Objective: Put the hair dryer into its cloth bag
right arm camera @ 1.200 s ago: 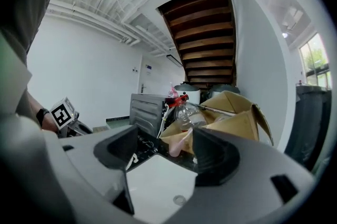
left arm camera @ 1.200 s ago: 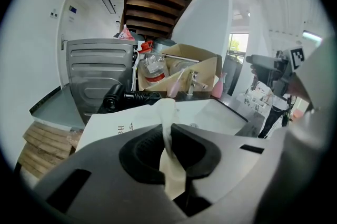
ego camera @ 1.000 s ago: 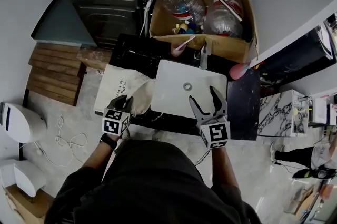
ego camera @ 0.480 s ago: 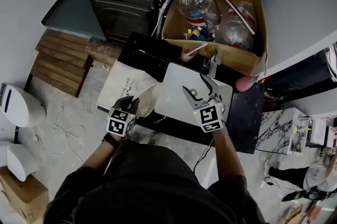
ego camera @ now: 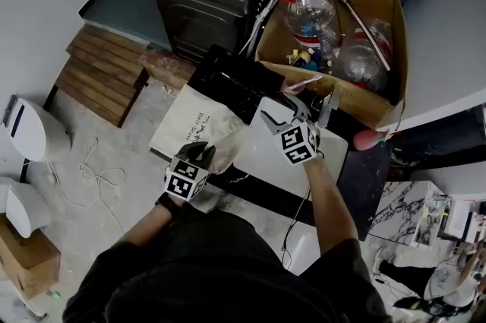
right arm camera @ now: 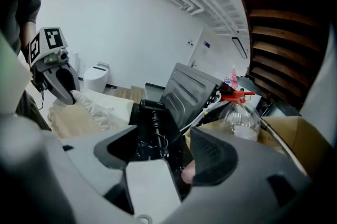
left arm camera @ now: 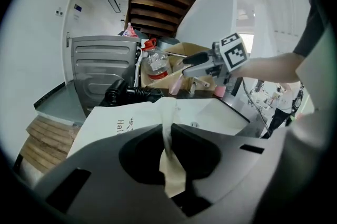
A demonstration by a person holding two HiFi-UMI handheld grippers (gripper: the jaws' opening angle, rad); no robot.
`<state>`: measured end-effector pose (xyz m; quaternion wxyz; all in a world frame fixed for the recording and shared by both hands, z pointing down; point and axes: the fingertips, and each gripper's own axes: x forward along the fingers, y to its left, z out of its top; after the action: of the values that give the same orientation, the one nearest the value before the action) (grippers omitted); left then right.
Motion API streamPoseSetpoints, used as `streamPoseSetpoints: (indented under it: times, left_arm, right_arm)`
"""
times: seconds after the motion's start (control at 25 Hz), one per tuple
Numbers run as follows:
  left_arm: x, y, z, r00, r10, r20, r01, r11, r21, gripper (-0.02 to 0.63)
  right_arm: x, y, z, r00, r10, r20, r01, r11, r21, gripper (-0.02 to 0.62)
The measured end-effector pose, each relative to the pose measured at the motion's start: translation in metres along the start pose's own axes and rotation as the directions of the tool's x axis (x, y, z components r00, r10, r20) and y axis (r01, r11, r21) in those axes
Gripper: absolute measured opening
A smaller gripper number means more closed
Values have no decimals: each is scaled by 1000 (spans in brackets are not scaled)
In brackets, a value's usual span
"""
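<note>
Left gripper [ego camera: 200, 153]: jaws nearly closed, with a pinched fold of cream cloth running up between them.
Cloth bag [ego camera: 194, 125]: soft, matte, cream fabric with dark lettering. It is laid flat except for the crumpled edge, which is gathered at the left gripper, at 9 o'clock of the basin.
Right gripper [ego camera: 279, 115]: claw spread wide and nothing clamped (only the counter is seen through the gap). It is held above the far edge of the basin.
Hair dryer [right arm camera: 147, 108]: a black, glossy, blocky body with a coiled cord [right arm camera: 158, 130]. It lies on the dark speckled counter at 1 o'clock of the bag, outside it.
Basin [ego camera: 258, 158]: white, smooth, a rounded rectangle.
Cardboard box [ego camera: 361, 97]: brown, open-topped, at 1 o'clock of the basin. Clear plastic bottles [ego camera: 310, 10] are held in it.
</note>
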<state>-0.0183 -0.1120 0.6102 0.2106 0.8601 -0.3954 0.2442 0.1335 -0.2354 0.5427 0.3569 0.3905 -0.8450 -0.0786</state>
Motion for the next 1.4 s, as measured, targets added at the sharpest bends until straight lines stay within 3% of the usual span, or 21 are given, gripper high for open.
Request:
streamPoseSetpoints:
  times: [0.88,1.4]
  left_arm:
    - [8,0,-6,999,-32,-13,31,998,-45,35]
    - [8,-3,-11,998,-64,-16,63,997,-52,35]
  right_arm:
    - [155,19,-15,959,213,-186,-225,973,-44,310]
    - [212,37,-37,898,345,-274,-351,936,29,310]
